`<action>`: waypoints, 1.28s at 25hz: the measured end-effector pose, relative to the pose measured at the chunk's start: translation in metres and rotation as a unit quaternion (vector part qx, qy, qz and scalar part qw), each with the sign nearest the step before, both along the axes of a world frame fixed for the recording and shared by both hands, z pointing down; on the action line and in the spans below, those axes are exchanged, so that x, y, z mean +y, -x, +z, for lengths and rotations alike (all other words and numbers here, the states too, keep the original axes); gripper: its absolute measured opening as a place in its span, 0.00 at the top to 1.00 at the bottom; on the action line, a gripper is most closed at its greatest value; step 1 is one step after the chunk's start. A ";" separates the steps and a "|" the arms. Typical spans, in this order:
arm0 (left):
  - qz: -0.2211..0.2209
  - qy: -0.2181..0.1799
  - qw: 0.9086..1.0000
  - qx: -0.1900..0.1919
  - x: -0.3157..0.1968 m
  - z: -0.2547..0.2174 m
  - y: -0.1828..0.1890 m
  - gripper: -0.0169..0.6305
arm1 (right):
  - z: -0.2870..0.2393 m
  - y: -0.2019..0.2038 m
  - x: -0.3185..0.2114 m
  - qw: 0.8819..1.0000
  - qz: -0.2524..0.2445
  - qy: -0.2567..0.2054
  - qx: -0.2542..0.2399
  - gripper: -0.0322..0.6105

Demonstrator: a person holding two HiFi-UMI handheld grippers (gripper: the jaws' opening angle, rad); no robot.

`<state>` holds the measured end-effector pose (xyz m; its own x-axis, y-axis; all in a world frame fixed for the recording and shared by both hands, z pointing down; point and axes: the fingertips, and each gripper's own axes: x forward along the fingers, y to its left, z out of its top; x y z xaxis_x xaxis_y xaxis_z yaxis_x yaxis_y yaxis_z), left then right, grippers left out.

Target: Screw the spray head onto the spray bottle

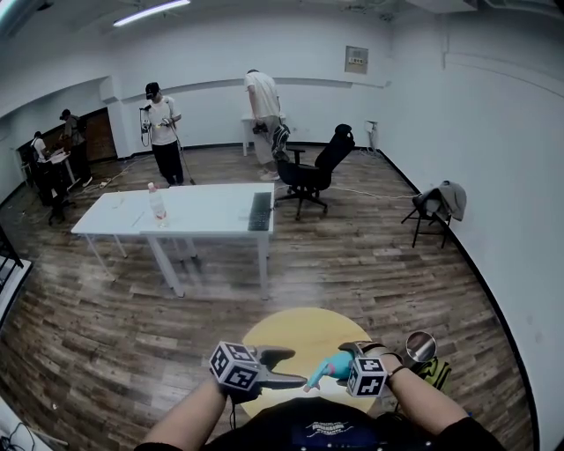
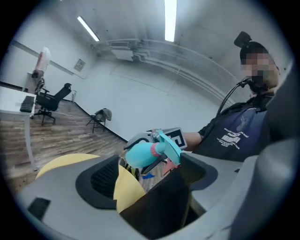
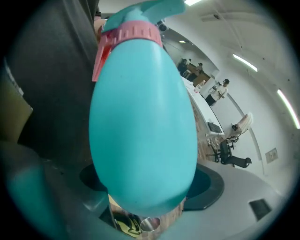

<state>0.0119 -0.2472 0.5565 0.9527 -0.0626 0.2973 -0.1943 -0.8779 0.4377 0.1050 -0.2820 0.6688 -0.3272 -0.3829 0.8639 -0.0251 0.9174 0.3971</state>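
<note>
A teal spray bottle [image 1: 340, 363] hangs over the round yellow table [image 1: 300, 330], gripped at its body by my right gripper [image 1: 345, 370]. In the right gripper view the bottle [image 3: 143, 122] fills the picture between the jaws of the right gripper [image 3: 150, 185]. A pink collar [image 3: 136, 35] and the teal spray head [image 3: 147, 8] sit on its neck. My left gripper [image 1: 296, 370] is just left of the bottle with its jaws wide apart. Seen from the left gripper [image 2: 152, 183], nothing lies between the jaws, and the bottle [image 2: 139, 154] and its spray head [image 2: 169, 146] are beyond them.
A shiny round metal thing [image 1: 420, 345] and a yellow-black object [image 1: 434, 372] lie at the yellow table's right edge. Farther off stand a white table [image 1: 203, 220] with a bottle [image 1: 157, 203], an office chair [image 1: 313, 172], a folding chair [image 1: 436, 210] and several people.
</note>
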 end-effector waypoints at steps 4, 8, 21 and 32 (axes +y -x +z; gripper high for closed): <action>-0.014 -0.004 1.000 0.006 -0.017 -0.016 0.012 0.29 | -0.005 -0.006 -0.005 0.999 0.039 0.010 -0.015 0.26; -0.020 0.027 0.999 0.033 -0.019 -0.020 0.016 0.29 | 0.001 -0.019 -0.008 0.998 0.057 0.006 0.019 0.26; 0.060 -0.141 0.981 -0.122 0.011 0.033 -0.028 0.72 | -0.003 0.012 0.029 0.996 -0.016 0.082 -0.009 0.27; -0.025 -0.077 0.996 -0.034 -0.004 0.030 0.009 0.72 | -0.051 0.021 0.005 0.985 0.004 0.025 -0.168 0.26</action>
<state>0.0027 -0.2515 0.5867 0.9255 -0.1584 0.3441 -0.2631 -0.9224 0.2829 0.0840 -0.2767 0.6179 -0.5953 -0.3460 0.7251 -0.1552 0.9350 0.3188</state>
